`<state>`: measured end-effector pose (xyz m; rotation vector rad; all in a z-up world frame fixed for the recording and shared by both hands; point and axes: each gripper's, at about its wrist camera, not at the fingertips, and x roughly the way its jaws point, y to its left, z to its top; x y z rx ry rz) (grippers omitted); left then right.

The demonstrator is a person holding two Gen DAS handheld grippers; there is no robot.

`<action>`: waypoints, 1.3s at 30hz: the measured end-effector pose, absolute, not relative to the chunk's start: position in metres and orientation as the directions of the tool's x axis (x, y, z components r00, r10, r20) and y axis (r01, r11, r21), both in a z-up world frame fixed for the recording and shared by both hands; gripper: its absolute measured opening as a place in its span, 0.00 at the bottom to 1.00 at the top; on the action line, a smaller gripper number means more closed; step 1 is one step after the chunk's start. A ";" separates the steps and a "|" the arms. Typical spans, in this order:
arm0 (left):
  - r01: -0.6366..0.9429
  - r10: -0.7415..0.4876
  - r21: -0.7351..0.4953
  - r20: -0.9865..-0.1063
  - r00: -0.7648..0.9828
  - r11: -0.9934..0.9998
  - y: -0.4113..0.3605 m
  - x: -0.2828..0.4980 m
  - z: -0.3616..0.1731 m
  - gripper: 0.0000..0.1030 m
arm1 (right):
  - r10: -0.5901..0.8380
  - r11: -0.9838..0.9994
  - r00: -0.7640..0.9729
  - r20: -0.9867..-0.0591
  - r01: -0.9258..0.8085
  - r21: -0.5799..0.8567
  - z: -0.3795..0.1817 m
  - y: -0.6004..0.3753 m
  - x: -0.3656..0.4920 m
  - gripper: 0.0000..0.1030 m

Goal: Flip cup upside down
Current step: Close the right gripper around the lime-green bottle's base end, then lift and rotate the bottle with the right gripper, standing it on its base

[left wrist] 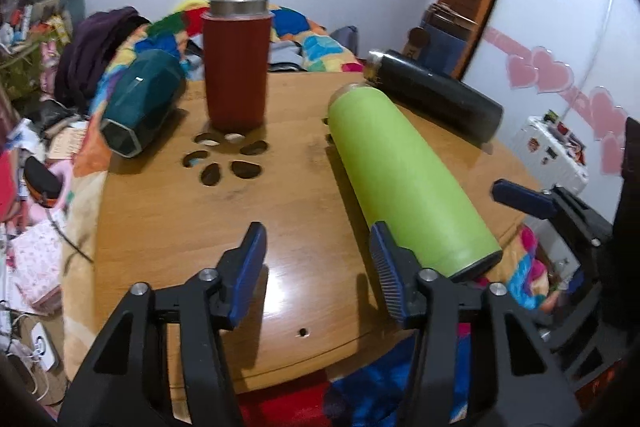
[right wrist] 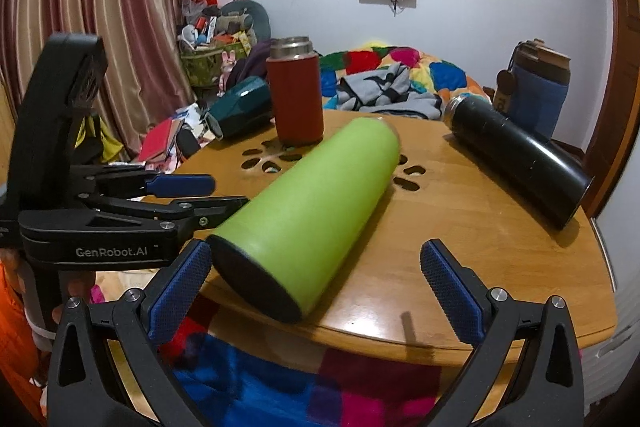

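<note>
- Currently, the green cup (left wrist: 408, 175) is seen lying on its side on the table (left wrist: 168, 227).
- Nothing is held by the spread left gripper (left wrist: 318, 259) or right gripper (right wrist: 316, 281).

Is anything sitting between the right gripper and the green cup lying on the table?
Nothing visible. The right gripper is open, with the dark base end of the green cup directly ahead of it. The left gripper, also open, sits beside the cup's left flank, not in the path.

red cup (left wrist: 236, 61) motion-blurred, green cup's mouth (right wrist: 380, 123) blurred
</note>
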<state>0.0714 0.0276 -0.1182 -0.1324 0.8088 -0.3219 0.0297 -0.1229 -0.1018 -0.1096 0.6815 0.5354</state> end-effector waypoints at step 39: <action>0.347 -0.385 -0.190 -0.628 0.676 0.918 0.005 0.068 -0.087 0.34 | 0.388 0.897 0.681 -0.620 -0.433 0.086 -0.116 -0.146 0.021 0.61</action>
